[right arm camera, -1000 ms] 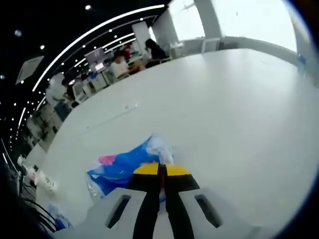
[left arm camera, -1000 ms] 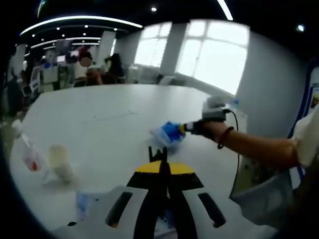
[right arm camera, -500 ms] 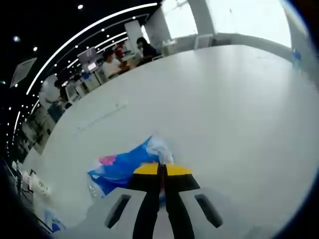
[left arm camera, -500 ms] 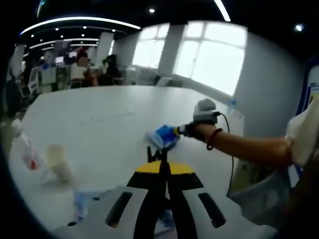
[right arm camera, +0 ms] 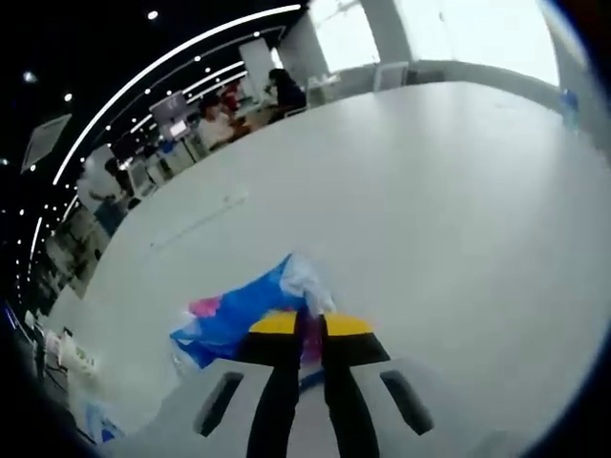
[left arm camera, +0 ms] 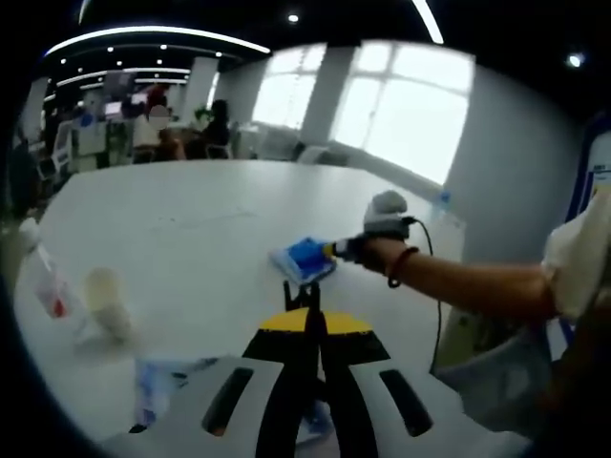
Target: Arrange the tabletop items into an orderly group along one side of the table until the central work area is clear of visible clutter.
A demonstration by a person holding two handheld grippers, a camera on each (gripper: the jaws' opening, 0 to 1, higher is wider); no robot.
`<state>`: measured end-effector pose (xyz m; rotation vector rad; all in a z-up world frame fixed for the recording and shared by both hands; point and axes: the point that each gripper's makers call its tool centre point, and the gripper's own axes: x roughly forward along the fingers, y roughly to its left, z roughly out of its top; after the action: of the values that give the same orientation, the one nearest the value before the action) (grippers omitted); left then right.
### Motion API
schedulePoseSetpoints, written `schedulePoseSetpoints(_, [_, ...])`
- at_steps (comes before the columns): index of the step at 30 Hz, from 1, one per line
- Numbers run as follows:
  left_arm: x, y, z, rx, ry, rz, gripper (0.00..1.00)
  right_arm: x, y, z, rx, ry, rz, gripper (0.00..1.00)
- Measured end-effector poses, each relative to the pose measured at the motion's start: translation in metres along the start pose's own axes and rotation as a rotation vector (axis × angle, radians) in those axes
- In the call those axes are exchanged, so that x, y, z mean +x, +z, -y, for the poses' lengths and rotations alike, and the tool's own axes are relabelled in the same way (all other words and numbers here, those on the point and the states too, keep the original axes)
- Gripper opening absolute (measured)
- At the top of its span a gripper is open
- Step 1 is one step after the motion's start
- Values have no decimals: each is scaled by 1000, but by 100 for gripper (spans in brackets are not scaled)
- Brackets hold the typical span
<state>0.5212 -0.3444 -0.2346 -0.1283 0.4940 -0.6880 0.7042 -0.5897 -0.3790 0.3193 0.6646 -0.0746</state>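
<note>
Right gripper view, blue packet (right arm camera: 239,315) between right tongs (right arm camera: 310,320)

No text, brand, number or sign can be read in either view. A red patch is seen on the label of the bottle (left arm camera: 46,291) at nine o'clock in the left gripper view, and coloured print on the blue packet (right arm camera: 243,310), but both are too blurred to make out.
</note>
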Motion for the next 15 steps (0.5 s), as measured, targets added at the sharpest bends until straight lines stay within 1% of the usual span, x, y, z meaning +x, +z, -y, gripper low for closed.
schedulePoseSetpoints(3, [0,-1,-1,0,5,-6,0,-2,0,2,-19,-12,-2,18])
schedulePoseSetpoints(7, [-1,-2,-1,-2,5,-8,0,-6,6,7,-29,-18,12,24])
schedulePoseSetpoints(8, [-1,-2,-1,-2,4,-9,0,-7,10,6,-38,-8,25,26])
schedulePoseSetpoints(10, [-1,-2,0,0,3,-9,0,-10,10,7,-57,-12,18,30])
schedulePoseSetpoints(12, [-1,-2,0,2,3,-8,0,-15,12,9,-68,-19,20,35])
schedulePoseSetpoints(13, [-1,-2,1,3,3,-7,0,-17,12,10,-79,-22,17,40])
schedulePoseSetpoints(15, [-2,-1,1,5,1,-5,0,-24,12,13,-130,-38,7,48])
